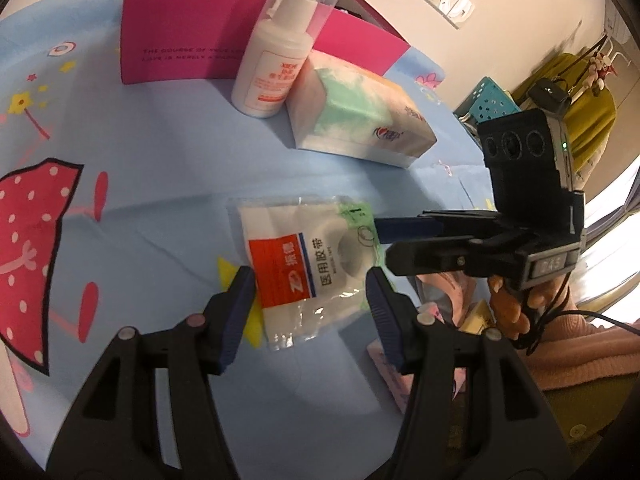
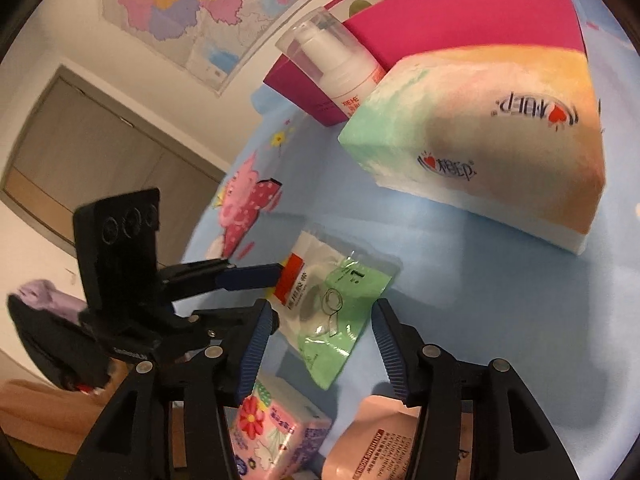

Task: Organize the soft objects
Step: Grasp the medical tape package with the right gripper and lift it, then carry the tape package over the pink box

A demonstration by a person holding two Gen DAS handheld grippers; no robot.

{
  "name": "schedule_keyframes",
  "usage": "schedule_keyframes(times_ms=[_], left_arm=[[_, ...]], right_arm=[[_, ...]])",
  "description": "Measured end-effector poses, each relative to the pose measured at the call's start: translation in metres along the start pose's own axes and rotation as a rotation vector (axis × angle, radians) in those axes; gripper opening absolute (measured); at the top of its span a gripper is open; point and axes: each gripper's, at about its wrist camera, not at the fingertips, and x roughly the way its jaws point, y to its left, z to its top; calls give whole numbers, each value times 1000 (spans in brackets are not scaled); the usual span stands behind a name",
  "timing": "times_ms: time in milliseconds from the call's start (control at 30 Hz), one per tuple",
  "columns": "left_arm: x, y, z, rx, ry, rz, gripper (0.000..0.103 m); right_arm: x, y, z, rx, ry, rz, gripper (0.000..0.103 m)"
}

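The tape packet (image 1: 308, 264) lies flat on the table (image 1: 160, 152), near the tissue pack (image 1: 360, 120). It is judged light, soft and slippery; its edges are best pinched. Both the left gripper (image 1: 310, 280) and right gripper (image 2: 322, 316) stand open around it.

A sealed packet (image 1: 308, 268) on the blue cloth reads "医用胶带" beside a red "ZD" panel, while the pink box (image 1: 188, 44) at the far side carries "THE COURSE OF" and "LOVE IS MERELY A".
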Motion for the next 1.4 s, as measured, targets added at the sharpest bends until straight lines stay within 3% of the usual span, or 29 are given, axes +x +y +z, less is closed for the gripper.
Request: schedule_keyframes(times_ms=[67, 167, 367, 567, 667, 767, 800, 933, 1167, 1400], left_arm=[[-1, 2, 0, 0, -4, -3, 58], [-1, 2, 1, -3, -4, -6, 58], [0, 7, 4, -35, -14, -19, 58], [2, 7, 7, -21, -15, -36, 58], [3, 0, 7, -21, -11, -124, 58], [-4, -19, 11, 55, -48, -55, 58], [-6, -20, 14, 50, -57, -62, 58], [-19, -24, 34, 48, -98, -78, 57], [-51, -56, 86, 144, -199, -54, 57], [-67, -72, 156, 207, -255, 6, 57]], right_arm=[[4, 2, -1, -14, 3, -21, 39], [3, 5, 1, -45, -18, -65, 20], [-4, 22, -1, -172, -45, -115, 18], [-15, 26, -3, -213, -77, -110, 16], [-18, 29, -2, -218, -84, -112, 15], [-25, 34, 2, -231, -110, -123, 14], [-31, 35, 4, -233, -121, -120, 14], [-44, 41, 15, -240, -158, -124, 14], [-83, 58, 52, -297, -278, -125, 14], [-108, 63, 114, -330, -384, -150, 14]])
